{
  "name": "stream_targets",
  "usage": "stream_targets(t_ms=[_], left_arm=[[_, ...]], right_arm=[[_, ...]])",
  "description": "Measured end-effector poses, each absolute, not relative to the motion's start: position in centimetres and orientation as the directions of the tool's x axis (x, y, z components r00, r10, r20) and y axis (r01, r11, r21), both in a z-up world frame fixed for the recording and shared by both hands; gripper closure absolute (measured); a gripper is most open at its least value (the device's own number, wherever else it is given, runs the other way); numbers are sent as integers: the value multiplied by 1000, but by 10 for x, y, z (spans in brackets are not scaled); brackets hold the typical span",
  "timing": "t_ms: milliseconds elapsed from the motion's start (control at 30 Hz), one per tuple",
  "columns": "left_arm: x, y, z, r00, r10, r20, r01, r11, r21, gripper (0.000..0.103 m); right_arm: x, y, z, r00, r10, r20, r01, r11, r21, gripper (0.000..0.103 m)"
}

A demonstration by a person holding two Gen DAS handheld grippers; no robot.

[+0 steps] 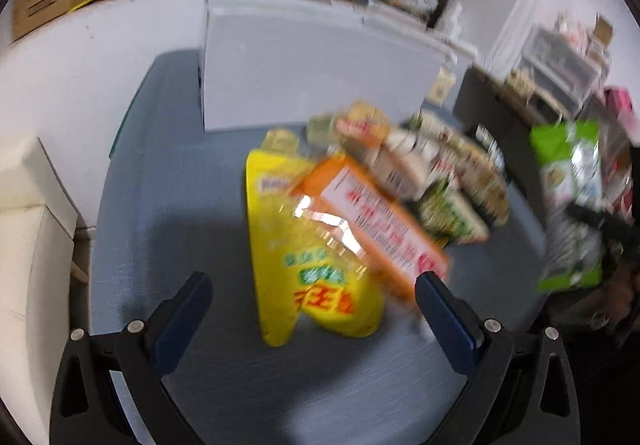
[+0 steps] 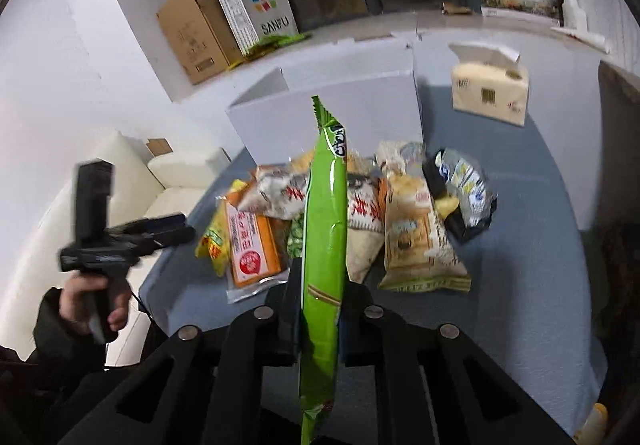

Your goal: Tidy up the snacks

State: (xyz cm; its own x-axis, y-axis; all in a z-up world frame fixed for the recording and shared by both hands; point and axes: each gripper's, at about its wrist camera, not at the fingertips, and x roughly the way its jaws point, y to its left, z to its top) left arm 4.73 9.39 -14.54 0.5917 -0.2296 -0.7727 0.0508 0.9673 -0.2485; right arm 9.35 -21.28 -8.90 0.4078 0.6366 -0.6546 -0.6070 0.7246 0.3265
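Green snack packet (image 2: 325, 229), one, in right tool (image 2: 320, 309)

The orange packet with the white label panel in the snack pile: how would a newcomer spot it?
Start at the white open-topped box on the grey table; the snack pile lies in front of it. At the pile's left edge the flat orange packet overlaps a yellow pouch. It alone has a white printed panel and a red round seal.

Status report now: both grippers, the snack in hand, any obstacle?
Right gripper shut on green snack bag. Left gripper open, above yellow bag. Snack pile before white box; path clear.
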Motion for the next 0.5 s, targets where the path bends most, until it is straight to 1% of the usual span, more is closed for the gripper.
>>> stream_targets(t_ms=[100, 167, 200, 233, 267, 333, 367, 400, 433, 467, 500], left_arm=[[52, 93, -158, 556, -209, -804, 63, 976, -210, 0], [58, 93, -163, 545, -218, -809, 69, 974, -215, 1], [60, 93, -164, 551, -224, -803, 77, 973, -219, 2], [63, 93, -164, 554, -230, -800, 85, 972, -220, 6], [65, 92, -163, 556, -238, -797, 100, 970, -220, 19], [69, 96, -159, 552, -314, -772, 133, 948, -291, 49], [70, 99, -158, 551, -322, -770, 117, 943, -311, 56], [69, 102, -157, 549, -332, -767, 117, 939, -322, 60], [66, 105, -153, 559, -342, -755, 120, 935, -335, 67], [61, 108, -149, 573, -343, -744, 118, 933, -340, 70], [57, 110, -145, 584, -337, -739, 114, 935, -335, 71]], right_arm=[[93, -208, -91, 403, 640, -654, -608, 722, 331, 90], [94, -207, -94, 398, 640, -658, -609, 720, 333, 90], [93, -206, -94, 396, 639, -659, -609, 720, 333, 90], [93, -206, -95, 394, 639, -660, -610, 719, 332, 90], [94, -205, -96, 392, 640, -661, -611, 718, 333, 90], [96, -203, -97, 388, 639, -664, -613, 717, 331, 90], [96, -203, -97, 386, 639, -665, -615, 716, 330, 90], [96, -202, -98, 385, 638, -667, -617, 715, 328, 90], [96, -201, -98, 383, 638, -668, -618, 714, 327, 90], [96, -200, -99, 382, 638, -669, -620, 713, 327, 90], [96, -200, -99, 382, 637, -669, -620, 714, 326, 90]])
